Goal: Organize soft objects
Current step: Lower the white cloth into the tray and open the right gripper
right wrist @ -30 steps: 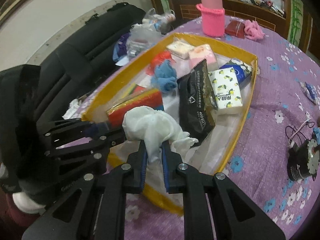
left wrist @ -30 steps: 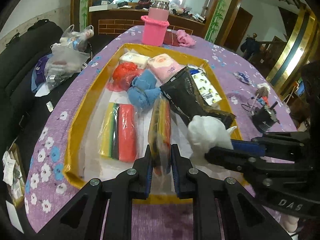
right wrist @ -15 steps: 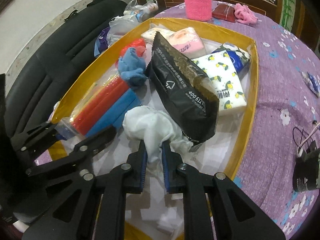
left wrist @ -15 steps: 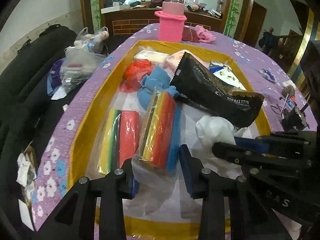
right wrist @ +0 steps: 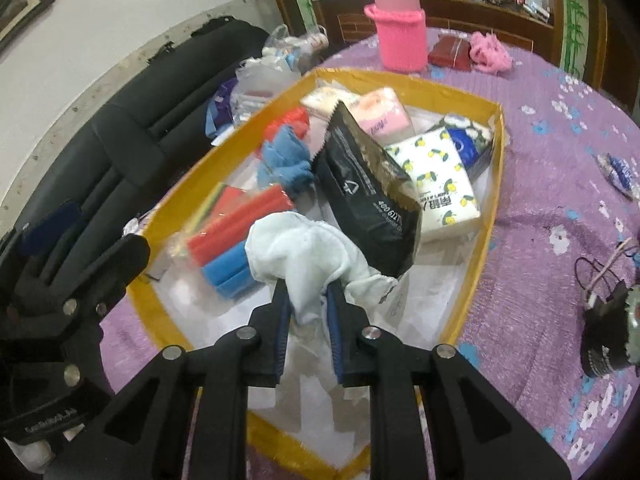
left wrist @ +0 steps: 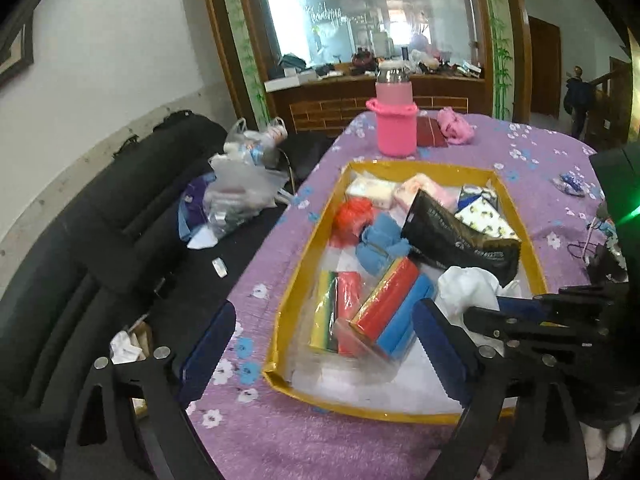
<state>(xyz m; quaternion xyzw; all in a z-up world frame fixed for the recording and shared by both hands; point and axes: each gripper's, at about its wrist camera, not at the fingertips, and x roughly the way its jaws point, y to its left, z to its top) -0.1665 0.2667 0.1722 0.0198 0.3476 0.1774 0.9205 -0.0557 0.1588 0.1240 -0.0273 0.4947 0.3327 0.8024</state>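
Right gripper (right wrist: 306, 300): jaws clamped on the white cloth (right wrist: 308, 248), which bunches up above the fingers over the near end of the tray (right wrist: 472, 280).
Left gripper (left wrist: 320, 340): jaws wide apart, holding nothing, hovering over the tray's near left corner and the desk (left wrist: 280, 440) edge.
Sponge packs: one wrapped red-and-blue pack (left wrist: 394, 306) lies at a slant in the near part of the tray, resting partly on a second striped pack (left wrist: 334, 308) just to its left.
Black pouch (right wrist: 368, 184): tilted, propped across the tray's middle, its lower end touching the cloth.
Blue rag (right wrist: 286, 160): beside the pouch, past the sponges.
Tissue packs: lemon-print one (right wrist: 440, 184) right of the pouch; pink one (right wrist: 384, 114) farther back.
Pink cup (left wrist: 396, 128): upright on the desk beyond the tray.
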